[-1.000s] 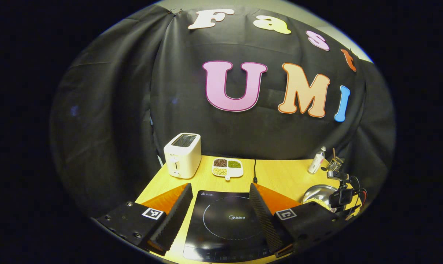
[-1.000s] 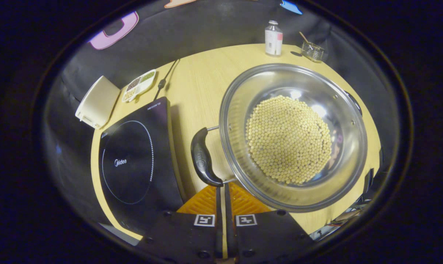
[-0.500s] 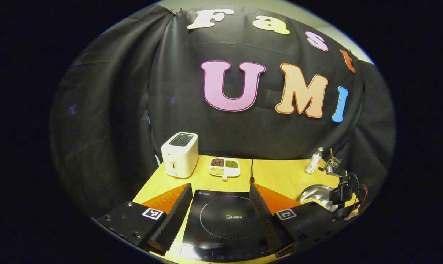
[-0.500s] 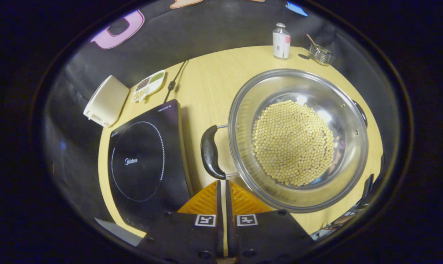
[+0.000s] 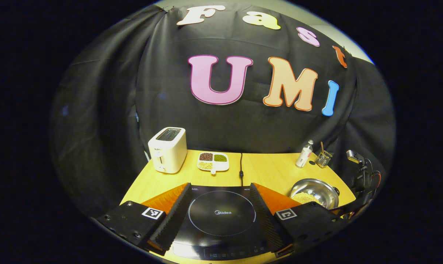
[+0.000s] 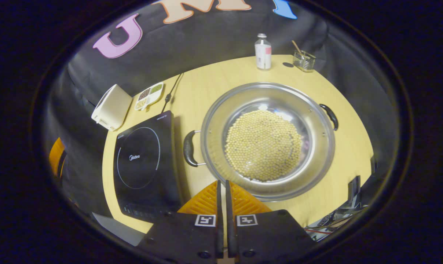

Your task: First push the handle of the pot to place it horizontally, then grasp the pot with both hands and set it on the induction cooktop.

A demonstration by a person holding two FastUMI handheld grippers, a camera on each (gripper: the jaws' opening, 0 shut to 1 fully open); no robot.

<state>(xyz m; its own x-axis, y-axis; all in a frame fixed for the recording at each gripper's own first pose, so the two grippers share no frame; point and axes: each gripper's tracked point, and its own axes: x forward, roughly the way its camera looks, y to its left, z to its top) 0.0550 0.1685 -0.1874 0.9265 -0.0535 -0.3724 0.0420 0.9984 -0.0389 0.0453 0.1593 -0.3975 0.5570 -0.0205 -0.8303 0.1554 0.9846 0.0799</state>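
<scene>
A steel pot [image 6: 317, 146] full of pale beans [image 6: 263, 145] stands on the wooden table [image 6: 214, 84]. Its black handles lie level, one on its left [image 6: 188, 148], the other at its far right [image 6: 329, 115]. My right gripper [image 6: 222, 187] hovers shut above the pot's near rim, holding nothing. The black induction cooktop [image 6: 142, 161] lies left of the pot. In the left gripper view, my left gripper [image 5: 219, 194] is open over the cooktop [image 5: 221, 216], and the pot [image 5: 315, 192] sits to the right.
At the table's back stand a white toaster [image 5: 167, 149], a divided dish of beans [image 5: 213, 161], a small bottle [image 5: 304, 153] and a glass holder [image 5: 323, 158]. A black cord [image 5: 241, 165] runs back from the cooktop. The right gripper [image 5: 361, 172] hangs beyond the pot.
My right gripper has drawn up and back from the pot's left handle, so the whole pot now shows. My left gripper has shifted right, so the scene has slid left.
</scene>
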